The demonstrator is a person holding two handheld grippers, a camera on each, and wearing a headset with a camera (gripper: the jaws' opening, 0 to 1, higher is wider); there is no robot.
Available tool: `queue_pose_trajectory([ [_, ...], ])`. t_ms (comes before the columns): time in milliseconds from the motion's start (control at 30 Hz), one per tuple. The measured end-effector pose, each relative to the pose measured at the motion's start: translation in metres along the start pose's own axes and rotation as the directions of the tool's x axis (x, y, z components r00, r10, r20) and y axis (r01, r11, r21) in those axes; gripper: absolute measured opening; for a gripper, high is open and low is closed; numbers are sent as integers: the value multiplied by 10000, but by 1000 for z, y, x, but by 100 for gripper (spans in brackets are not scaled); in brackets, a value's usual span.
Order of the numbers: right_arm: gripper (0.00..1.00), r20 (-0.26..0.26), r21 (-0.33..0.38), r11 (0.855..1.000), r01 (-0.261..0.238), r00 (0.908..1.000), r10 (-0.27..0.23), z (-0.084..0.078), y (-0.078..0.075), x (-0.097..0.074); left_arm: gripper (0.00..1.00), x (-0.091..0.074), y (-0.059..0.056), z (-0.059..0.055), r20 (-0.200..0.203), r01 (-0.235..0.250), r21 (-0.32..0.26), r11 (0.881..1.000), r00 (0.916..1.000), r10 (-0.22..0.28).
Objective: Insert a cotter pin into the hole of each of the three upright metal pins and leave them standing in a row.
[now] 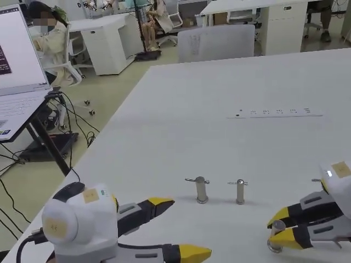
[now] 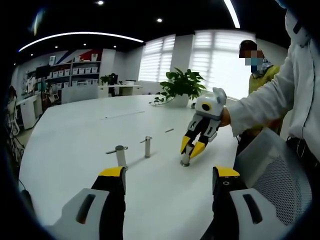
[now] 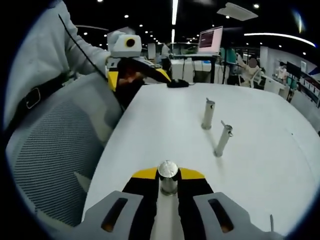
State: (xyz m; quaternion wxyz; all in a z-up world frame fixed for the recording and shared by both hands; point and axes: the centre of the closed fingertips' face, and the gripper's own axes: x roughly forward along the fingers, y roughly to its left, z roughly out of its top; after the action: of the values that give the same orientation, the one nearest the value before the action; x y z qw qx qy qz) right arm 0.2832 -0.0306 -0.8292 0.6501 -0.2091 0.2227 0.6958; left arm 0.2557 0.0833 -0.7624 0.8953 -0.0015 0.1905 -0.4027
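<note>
My right tongs [image 1: 274,227] clenched on short upright silver metal pin [image 3: 168,171], close to near edge of white table [image 1: 219,87]. My left tongs [image 2: 170,172] spread, well apart. Two silver cottered pins [image 1: 202,190] stand just beyond; open tabletop farther.

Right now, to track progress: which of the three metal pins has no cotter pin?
The metal pin clamped in the right gripper; the other two stand free, each with a cotter pin through its top.

Open tabletop [image 1: 181,126] around upright left pin [image 1: 202,190] and right pin [image 1: 239,192], clear gap between them, power strip [image 1: 277,113] farther back.
</note>
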Motion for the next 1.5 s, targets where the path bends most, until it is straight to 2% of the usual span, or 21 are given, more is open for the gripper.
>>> queue_pose_trajectory([
  [67,17,-33,110,9999,51,10000,-51,0,0,0,70,0,-1,0,14,11,-20,10000,10000,-11],
  [167,27,-56,354,9991,252,9997,-250,0,-2,-1,70,1,-2,0,5,42,-6,10000,10000,-42],
  [300,32,-156,612,9976,321,9994,-312,-4,1,-6,70,2,-3,1,11,104,16,9999,9999,-104],
  [433,37,-120,1235,9902,652,9979,-642,-8,4,-17,70,3,-2,2,9,139,38,9999,9999,-139],
  [633,37,108,1862,9758,1143,9929,-1184,-16,10,-34,70,5,-3,4,50,219,55,9997,9997,-220],
  [867,37,212,2459,9549,1663,9840,-1768,-28,11,-54,70,6,-8,2,-80,461,174,9988,9989,-459],
  [1200,37,99,2834,9364,2069,9758,-2186,-39,16,-70,69,9,-10,4,-136,670,248,9974,9977,-667],
  [1300,36,74,2873,9329,2170,9735,-2287,-41,13,-74,69,10,-11,4,-149,695,232,9973,9975,-692],
  [1500,36,-56,3060,9167,2571,9633,-2683,-47,-5,-86,68,10,-10,3,-183,708,216,9973,9974,-704],
])
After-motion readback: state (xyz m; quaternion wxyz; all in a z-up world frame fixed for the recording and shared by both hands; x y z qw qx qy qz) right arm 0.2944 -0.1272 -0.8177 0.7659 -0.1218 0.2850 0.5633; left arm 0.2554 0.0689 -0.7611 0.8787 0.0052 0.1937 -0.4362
